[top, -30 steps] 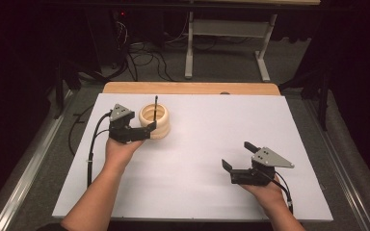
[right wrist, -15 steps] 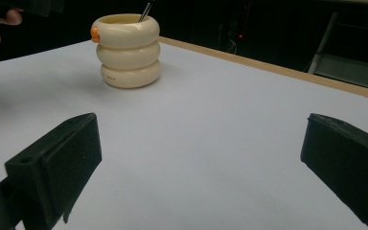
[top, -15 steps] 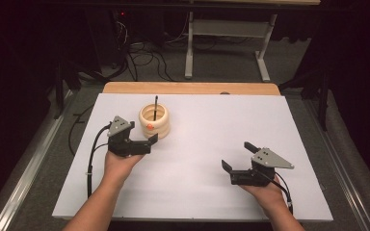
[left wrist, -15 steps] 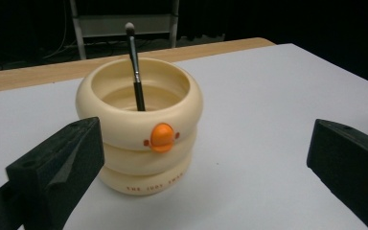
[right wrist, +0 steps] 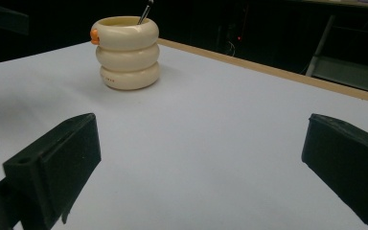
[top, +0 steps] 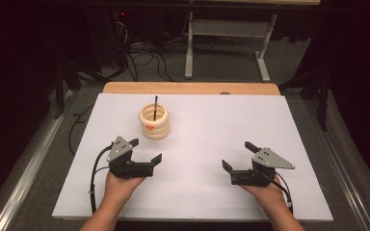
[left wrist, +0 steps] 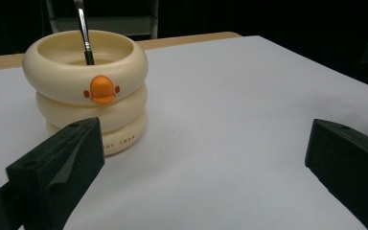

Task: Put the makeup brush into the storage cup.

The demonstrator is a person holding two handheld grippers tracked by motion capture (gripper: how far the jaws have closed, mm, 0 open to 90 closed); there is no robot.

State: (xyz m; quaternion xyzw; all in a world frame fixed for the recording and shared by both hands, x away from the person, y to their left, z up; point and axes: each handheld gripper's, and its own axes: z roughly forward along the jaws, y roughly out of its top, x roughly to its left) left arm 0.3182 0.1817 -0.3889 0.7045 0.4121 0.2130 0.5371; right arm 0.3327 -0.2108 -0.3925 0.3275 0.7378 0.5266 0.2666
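One cream ringed cup [top: 154, 122] stands on the bench [top: 212, 125] with a thin brush [top: 155, 106] upright inside; left gripper [top: 147, 153] and right gripper [top: 236, 155] are wide, empty.

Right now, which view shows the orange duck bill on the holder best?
The left gripper view: the orange bill faces the camera on the cream holder, close and sharp. The right gripper view catches its edge; the high view shows a small dot.

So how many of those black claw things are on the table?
2: the left gripper near the cream holder, the right gripper at the table's right. Both open.
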